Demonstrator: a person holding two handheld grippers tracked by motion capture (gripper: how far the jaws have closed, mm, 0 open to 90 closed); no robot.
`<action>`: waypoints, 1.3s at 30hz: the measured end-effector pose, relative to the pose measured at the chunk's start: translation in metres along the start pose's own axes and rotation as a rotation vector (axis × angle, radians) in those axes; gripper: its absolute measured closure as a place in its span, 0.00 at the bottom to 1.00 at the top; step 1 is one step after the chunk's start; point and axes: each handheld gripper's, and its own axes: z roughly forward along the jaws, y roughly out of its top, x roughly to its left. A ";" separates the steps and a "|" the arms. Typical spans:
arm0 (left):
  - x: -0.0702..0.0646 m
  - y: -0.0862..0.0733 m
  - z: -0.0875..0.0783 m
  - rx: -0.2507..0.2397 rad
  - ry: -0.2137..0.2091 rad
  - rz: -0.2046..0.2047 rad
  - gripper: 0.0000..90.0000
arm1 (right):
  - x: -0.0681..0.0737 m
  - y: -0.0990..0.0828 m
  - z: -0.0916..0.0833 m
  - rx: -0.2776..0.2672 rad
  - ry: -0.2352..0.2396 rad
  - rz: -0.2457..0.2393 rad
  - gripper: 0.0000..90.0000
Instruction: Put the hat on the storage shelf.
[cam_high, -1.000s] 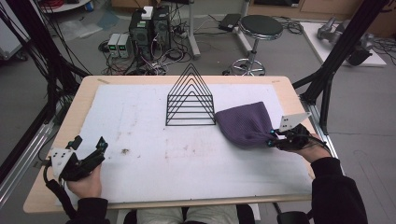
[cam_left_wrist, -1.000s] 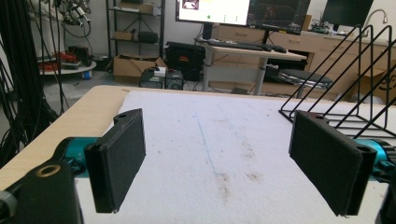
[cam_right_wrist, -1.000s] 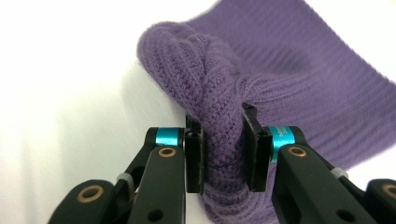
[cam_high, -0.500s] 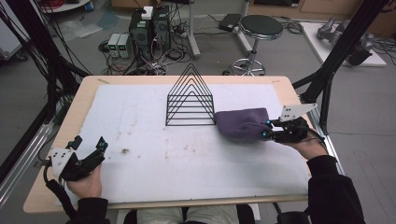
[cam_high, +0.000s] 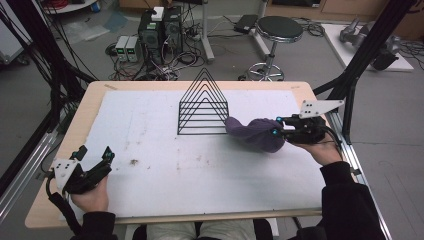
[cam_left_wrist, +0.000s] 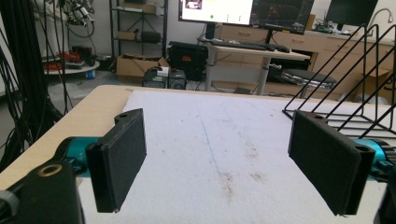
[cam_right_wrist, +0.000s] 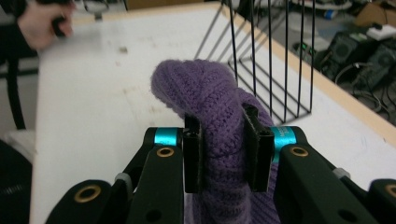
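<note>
- Nearest the person, the left gripper sat low at the front left of the table, held in the left hand, and its grey three-cornered plate faced up.
- In the left gripper view its jaws stood spread wide, with bare white mat between them and nothing held.
- The white mat covered most of the wooden top and carried faint brown smudges; a small dark speck lay just right of the left gripper.
- Farther in and to the right, the right hand held the right gripper, which pointed left across the mat.
- Its jaws were pinched onto a purple knitted cloth; in the right gripper view the cloth bulged up between the two pads and humped forward beyond them.
- The cloth was bunched into a lump at the right middle of the mat, and its left end reached to just beside the black wire rack; whether the two touched could not be told.
- The rack stood upright at the centre back of the mat, a row of nested triangular wires on a rectangular base.
- Beyond the table's far edge, on the floor, were computer boxes in a tangle of cables and a round black stool.
</note>
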 end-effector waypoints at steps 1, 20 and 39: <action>0.000 0.000 0.000 -0.001 -0.001 0.001 0.22 | 0.001 0.003 0.000 -0.012 0.002 -0.001 0.81; 0.000 0.000 0.000 -0.002 -0.017 -0.006 0.22 | 0.020 0.044 0.017 -0.238 0.068 0.003 0.81; 0.000 0.005 0.001 -0.025 -0.066 -0.013 0.21 | 0.033 0.089 0.049 -0.248 0.020 0.107 0.81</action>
